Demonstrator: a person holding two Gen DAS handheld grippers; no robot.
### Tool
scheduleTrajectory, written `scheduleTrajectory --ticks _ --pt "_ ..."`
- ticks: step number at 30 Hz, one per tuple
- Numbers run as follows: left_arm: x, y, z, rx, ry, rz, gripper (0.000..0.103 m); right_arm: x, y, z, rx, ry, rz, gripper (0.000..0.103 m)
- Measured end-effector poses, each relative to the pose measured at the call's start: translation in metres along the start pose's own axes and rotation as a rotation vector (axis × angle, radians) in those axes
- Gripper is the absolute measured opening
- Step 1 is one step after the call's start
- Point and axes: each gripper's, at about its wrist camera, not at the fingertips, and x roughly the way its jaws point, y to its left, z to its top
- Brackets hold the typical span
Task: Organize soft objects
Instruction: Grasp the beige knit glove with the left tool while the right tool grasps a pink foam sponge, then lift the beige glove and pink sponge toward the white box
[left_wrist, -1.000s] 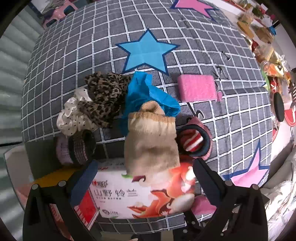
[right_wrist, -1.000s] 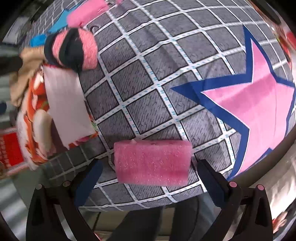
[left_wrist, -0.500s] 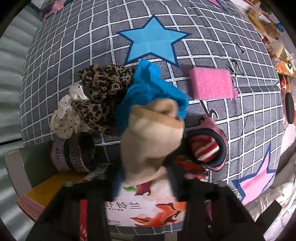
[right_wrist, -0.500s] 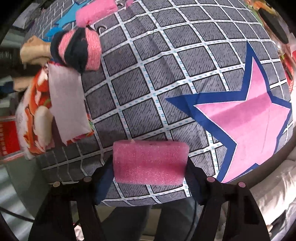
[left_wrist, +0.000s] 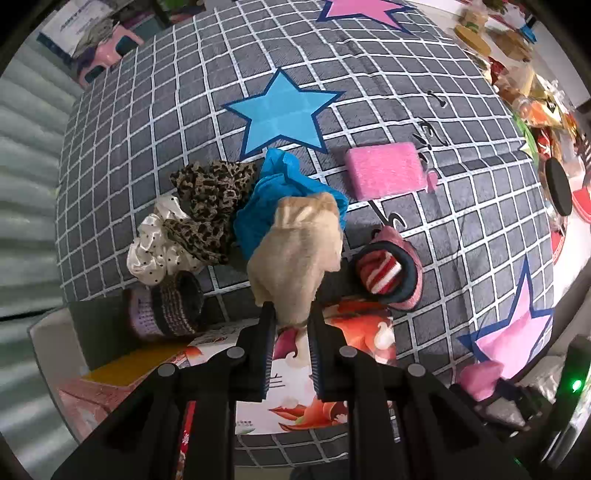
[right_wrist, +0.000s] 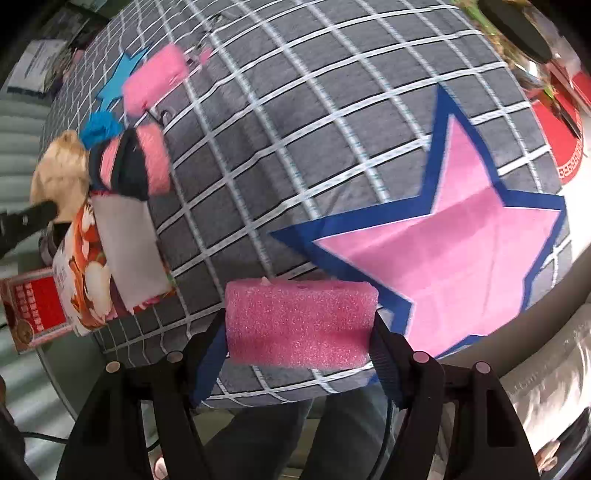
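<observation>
Left gripper (left_wrist: 290, 325) closing, narrow, tan sock (left_wrist: 297, 254) pinched between its jaws, pink sponge (right_wrist: 300, 325) squeezed by right gripper (right_wrist: 297, 341) near grey checked cloth's (right_wrist: 303, 147) edge, by pink star (right_wrist: 461, 266)

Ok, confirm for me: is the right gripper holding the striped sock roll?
No, the right gripper is clamped on a pink foam block, while the striped sock roll lies apart on the checked cloth.

Both views bright, even, diffuse light, no glare. Soft shadows only: under the beige sock (left_wrist: 295, 254) at frame centre, under the pink sponge (right_wrist: 299, 323) at lower centre. Heavy fisheye bulge, checked cloth (left_wrist: 369, 92) lines curve, black vignette in corners. Left view sharp. Right view motion-smeared, worst upper left and right edge; sponge stays crisp.
</observation>
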Motion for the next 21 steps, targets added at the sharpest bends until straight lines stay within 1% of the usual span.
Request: scheduleTrajectory --ticks 2,6,8,10,11,13,14,15,16,20,21 --pt "-0.004 -0.003 0.000 -0.003 -0.002 -0.007 0.019 -0.005 -0.013 0.005 0.016 -0.002 0.005 0.072" --pt "-0.003 -0.003 0.000 -0.008 0.006 -0.023 0.019 -0.022 -0.028 0.010 0.025 -0.016 0.002 0.072" --pt "0.005 -0.007 0.008 -0.015 0.030 -0.049 0.019 -0.034 -0.028 0.023 0.029 -0.018 0.002 0.072" --pt "0.012 -0.004 0.013 -0.041 0.039 -0.065 0.019 -0.035 -0.034 0.024 0.033 -0.012 0.008 0.072" --pt "0.016 -0.004 0.016 -0.048 0.037 -0.075 0.019 -0.033 -0.028 0.023 0.034 -0.010 0.009 0.072" --pt "0.023 -0.002 0.021 -0.060 0.039 -0.081 0.028 -0.035 -0.035 0.021 0.033 -0.001 0.012 0.072" --pt "0.026 -0.002 0.023 -0.068 0.042 -0.079 0.036 -0.035 -0.037 0.018 0.035 0.002 0.012 0.072" --pt "0.030 -0.002 0.025 -0.073 0.043 -0.078 0.041 -0.036 -0.041 0.018 0.039 0.008 0.014 0.072" --pt "0.033 -0.002 0.028 -0.081 0.043 -0.081 0.042 -0.037 -0.044 0.007 0.041 0.010 0.014 0.072" --pt "0.047 -0.005 0.037 -0.084 0.051 -0.074 0.042 -0.039 -0.058 0.005 0.063 0.017 0.014 0.072" --pt "0.049 -0.006 0.039 -0.085 0.061 -0.072 0.041 -0.041 -0.064 0.006 0.070 0.016 0.014 0.072"
